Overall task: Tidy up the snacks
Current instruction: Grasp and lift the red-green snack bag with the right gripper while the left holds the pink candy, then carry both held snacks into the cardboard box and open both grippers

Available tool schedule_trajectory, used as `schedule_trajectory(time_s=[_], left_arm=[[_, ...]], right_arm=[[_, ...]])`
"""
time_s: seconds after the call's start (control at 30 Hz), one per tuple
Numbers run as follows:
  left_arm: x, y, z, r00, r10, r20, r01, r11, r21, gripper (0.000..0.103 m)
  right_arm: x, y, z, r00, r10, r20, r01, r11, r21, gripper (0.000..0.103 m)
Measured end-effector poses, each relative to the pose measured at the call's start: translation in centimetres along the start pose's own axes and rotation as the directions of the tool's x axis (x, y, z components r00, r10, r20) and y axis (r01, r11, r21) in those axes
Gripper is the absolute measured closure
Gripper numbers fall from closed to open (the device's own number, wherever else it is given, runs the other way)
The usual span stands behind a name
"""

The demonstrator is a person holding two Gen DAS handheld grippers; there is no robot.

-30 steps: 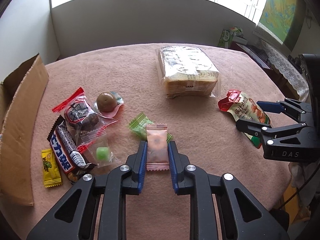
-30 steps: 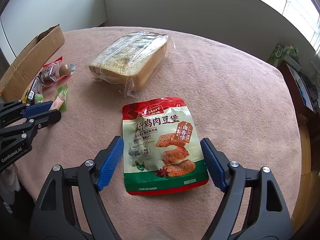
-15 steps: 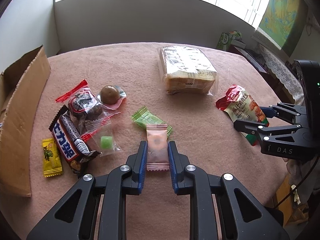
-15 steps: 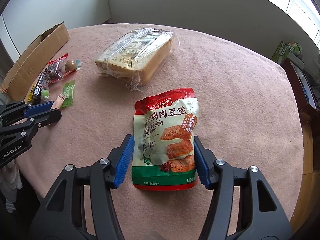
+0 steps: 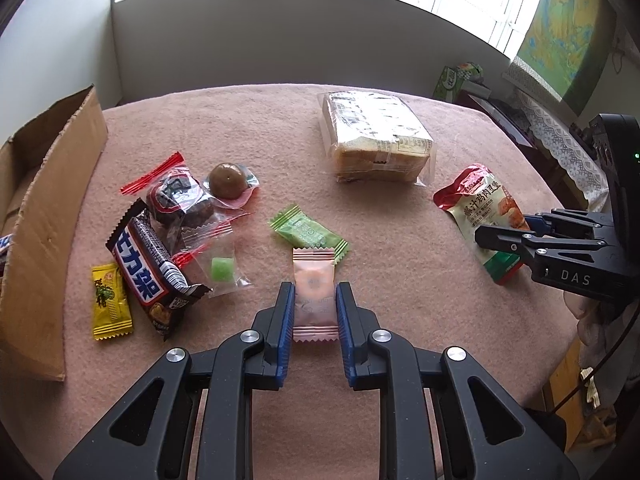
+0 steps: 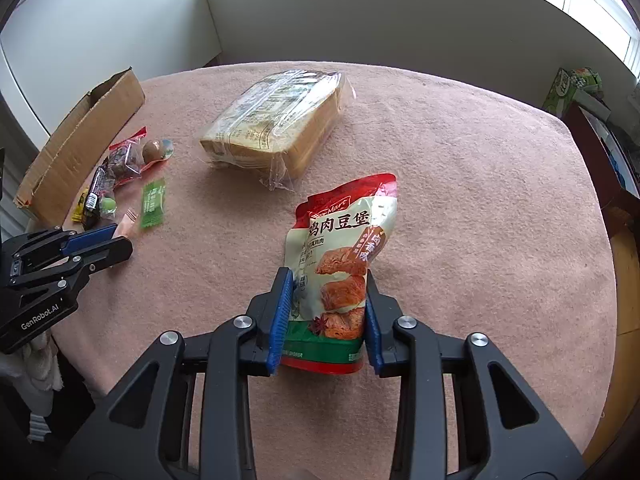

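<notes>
A small pink candy packet (image 5: 314, 280) lies flat on the pink tablecloth (image 5: 400, 300), and my left gripper (image 5: 314, 300) is shut on its two long sides. In the right wrist view the left gripper (image 6: 120, 238) is at the left with the pink packet (image 6: 127, 226) at its tips. My right gripper (image 6: 328, 276) is closing on a red, cream and green chicken snack pouch (image 6: 344, 240). Its pads press the pouch's sides, and the pouch bows upward between them. In the left wrist view, the pouch (image 5: 480, 208) and right gripper (image 5: 506, 227) are at the far right.
An open cardboard box (image 5: 48, 208) stands at the left table edge. Beside it lie a yellow packet (image 5: 110, 300), a dark chocolate bar (image 5: 148, 264), a red-trimmed bag (image 5: 176, 196), a brown ball (image 5: 228, 180) and a green candy (image 5: 222, 268). A green packet (image 5: 308, 232) and a wrapped bread loaf (image 5: 376, 140) lie further back.
The right jaws have come in from wide apart onto the pouch's sides, and the pouch has buckled and narrowed. The left gripper has kept its hold on the pink packet.
</notes>
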State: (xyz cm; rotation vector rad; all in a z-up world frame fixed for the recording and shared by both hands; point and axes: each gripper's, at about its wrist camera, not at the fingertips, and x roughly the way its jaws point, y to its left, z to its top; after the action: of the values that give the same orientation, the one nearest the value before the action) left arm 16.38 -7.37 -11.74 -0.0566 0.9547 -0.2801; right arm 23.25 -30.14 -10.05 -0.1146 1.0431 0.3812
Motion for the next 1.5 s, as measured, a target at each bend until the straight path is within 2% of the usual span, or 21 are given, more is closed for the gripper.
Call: schedule_trajectory(time_s=[0.23, 0.5, 0.73, 1.13, 1.37, 1.5], left_arm=[[-1.2, 0.3, -0.1, 1.0, -0.014, 0.017, 0.014, 1.0, -0.013, 0.084], [-3.0, 0.5, -0.1, 0.998, -0.025, 0.049, 0.026, 0.999, -0.022, 0.084], [-5.3, 1.7, 0.2, 0.995, -0.022, 0.098, 0.026, 0.999, -0.04, 0.084], [-9.5, 7.0, 0.5, 0.983, 0.048, 0.177, -0.027, 0.993, -0.119, 0.084], [-11.2, 11.2, 0.2, 0.972, 0.121, 0.203, -0.084, 0.98, -0.183, 0.084], [-12.2, 14.0, -0.4, 0.964, 0.158, 0.212, -0.11, 0.969, -0.222, 0.084]], right_arm=[[-1.3, 0.9, 0.0, 1.0, -0.009, 0.03, 0.009, 1.0, -0.005, 0.084], [-3.3, 1.9, 0.3, 0.997, -0.012, 0.071, 0.012, 1.0, -0.012, 0.085], [-6.0, 4.8, 2.0, 0.991, 0.003, 0.132, 0.004, 0.998, -0.058, 0.085], [-7.6, 14.8, 7.1, 0.971, 0.118, 0.209, -0.082, 0.981, -0.173, 0.085], [-6.3, 21.1, 10.6, 0.957, 0.207, 0.205, -0.161, 0.963, -0.217, 0.085], [-4.7, 25.0, 12.3, 0.954, 0.227, 0.196, -0.175, 0.952, -0.253, 0.085]])
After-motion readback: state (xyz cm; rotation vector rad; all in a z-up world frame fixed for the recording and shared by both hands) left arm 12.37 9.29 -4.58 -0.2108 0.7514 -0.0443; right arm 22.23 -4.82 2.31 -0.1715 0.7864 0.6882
